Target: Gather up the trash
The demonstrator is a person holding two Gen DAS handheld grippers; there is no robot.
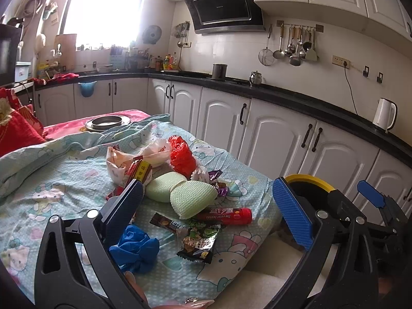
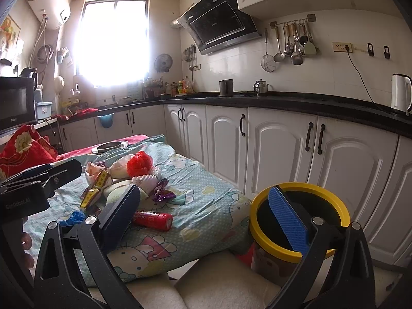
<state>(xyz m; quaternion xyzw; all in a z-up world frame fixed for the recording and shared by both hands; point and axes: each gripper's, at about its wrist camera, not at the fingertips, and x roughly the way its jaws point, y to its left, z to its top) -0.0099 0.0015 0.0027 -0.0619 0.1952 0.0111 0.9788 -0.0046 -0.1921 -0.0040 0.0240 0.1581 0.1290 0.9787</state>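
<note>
While both grippers gape wide and empty, the left gripper [image 1: 208,206] hangs nearer the red cylindrical tube [image 1: 226,215], lying crosswise beside the round yellow-rimmed bin [image 2: 300,221]; right gripper [image 2: 206,213] farther

Kitchen interior, daylight from 1 window.
Ahead of me, a bright window [image 2: 113,43] overexposes the far wall. White cabinets [image 2: 278,152] run under a black countertop [image 2: 296,104]. A range hood [image 2: 219,23] and hanging utensils [image 2: 291,43] occupy the tiled wall [image 2: 231,69].
</note>
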